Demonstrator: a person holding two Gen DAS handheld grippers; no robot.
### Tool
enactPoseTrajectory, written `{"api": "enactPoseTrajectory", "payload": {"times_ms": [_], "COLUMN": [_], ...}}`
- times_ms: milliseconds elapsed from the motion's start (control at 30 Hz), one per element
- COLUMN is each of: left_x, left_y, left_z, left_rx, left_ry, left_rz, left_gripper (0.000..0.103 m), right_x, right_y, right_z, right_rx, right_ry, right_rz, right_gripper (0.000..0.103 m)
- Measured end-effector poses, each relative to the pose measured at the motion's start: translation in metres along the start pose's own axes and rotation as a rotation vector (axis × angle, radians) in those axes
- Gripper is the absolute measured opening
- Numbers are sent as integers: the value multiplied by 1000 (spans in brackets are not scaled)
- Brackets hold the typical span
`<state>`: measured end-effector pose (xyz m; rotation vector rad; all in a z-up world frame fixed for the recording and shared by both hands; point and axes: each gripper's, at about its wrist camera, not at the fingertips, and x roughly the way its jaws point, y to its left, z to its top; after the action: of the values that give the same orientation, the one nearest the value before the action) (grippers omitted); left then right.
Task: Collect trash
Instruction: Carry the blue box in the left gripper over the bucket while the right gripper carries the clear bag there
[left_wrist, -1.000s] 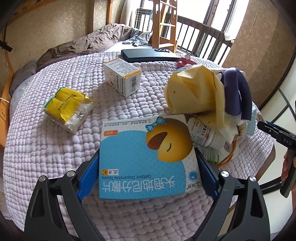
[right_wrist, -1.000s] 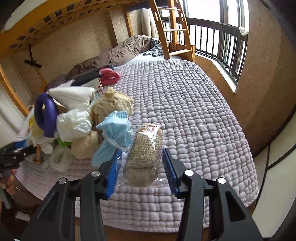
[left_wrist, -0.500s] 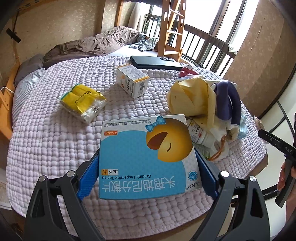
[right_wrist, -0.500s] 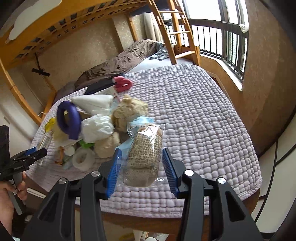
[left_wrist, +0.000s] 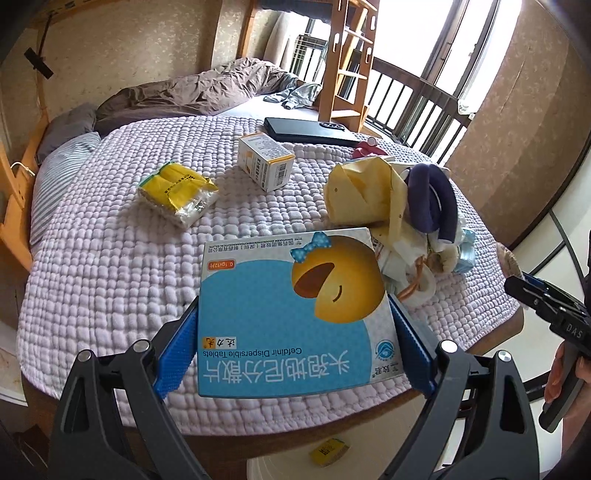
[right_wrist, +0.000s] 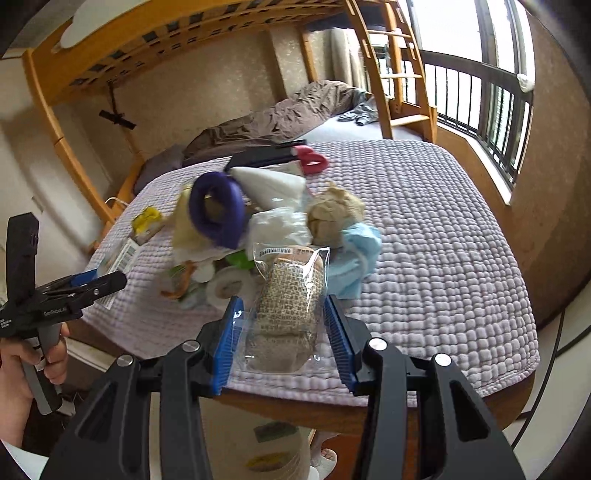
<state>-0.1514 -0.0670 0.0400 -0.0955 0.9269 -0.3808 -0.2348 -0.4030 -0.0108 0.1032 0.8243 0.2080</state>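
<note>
Left gripper clamps the blue tablet box (print upside down). Right gripper squeezes a bagged bandage roll, trash pile just beyond.

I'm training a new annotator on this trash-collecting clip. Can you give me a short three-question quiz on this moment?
1. What does the left gripper hold?
2. True or false: the right gripper is empty.
3. Which item lies on the quilt apart from the trash pile? A) a yellow packet B) a glass bottle C) a shoe

Key
1. A blue medicine box, clamped flat between the blue pads.
2. False: it is shut on a clear bag with a tan bandage roll.
3. A: the yellow packet lies alone near a small white carton.
</note>
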Motion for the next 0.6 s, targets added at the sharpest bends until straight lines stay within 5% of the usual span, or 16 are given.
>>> {"api": "enactPoseTrajectory", "payload": {"times_ms": [600], "left_x": [-22], "left_y": [-3], "left_z": [-26], "left_rx": [-3], "left_ry": [-7], "left_rz": [12], "left_gripper": [94], "right_x": [-13], "right_y": [46], "right_z": [-27], "right_rx": [-94], "right_ry": [35], "right_rz": [79], "right_gripper": [45]}}
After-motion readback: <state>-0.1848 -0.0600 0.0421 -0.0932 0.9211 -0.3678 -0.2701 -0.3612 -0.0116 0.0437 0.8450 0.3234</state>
